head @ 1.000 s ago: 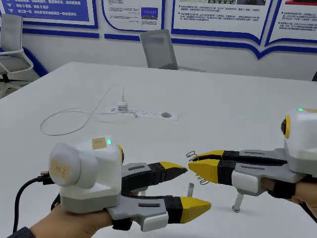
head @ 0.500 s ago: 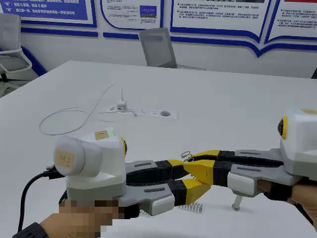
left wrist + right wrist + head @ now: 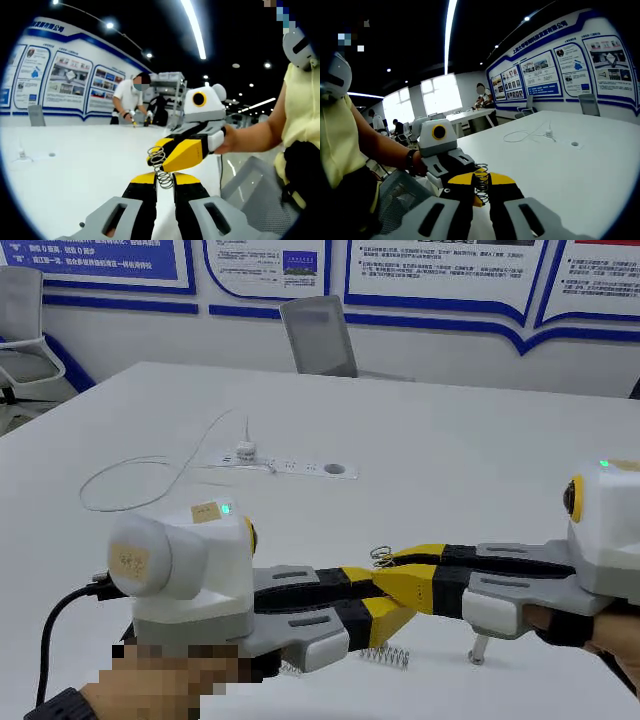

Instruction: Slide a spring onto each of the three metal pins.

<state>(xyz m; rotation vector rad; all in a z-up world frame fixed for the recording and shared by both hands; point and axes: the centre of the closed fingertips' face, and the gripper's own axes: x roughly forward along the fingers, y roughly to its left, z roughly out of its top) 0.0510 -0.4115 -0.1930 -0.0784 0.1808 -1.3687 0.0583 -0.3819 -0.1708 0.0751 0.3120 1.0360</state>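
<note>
White tabletop (image 3: pixel 450 470) runs far back to a wall of blue-trimmed posters (image 3: pixel 440 270), with a grey chair (image 3: pixel 320 335) at the far edge. A power strip (image 3: pixel 310 469) and its thin looping cable (image 3: pixel 140 485) lie mid-table.

Near the person, the left gripper (image 3: pixel 383 595) reaches in from the left and the right gripper (image 3: pixel 385 575) from the right. Their yellow tips overlap, so the head view hides most of the contact.

The spring (image 3: pixel 161 170) stands between the two sets of tips, above the table. In the right gripper view it sits clamped between that gripper's narrow jaws. In the left gripper view its lower coils lie in the slim gap between the left jaws. Whether those jaws press on it cannot be told.

A loose spring (image 3: pixel 385 655) lies on the table just below the meeting tips. One metal pin (image 3: pixel 480 647) stands tilted under the right gripper, its upper end hidden by the gripper's body. A small object (image 3: pixel 290 668) peeks from under the left gripper, too covered to identify.
</note>
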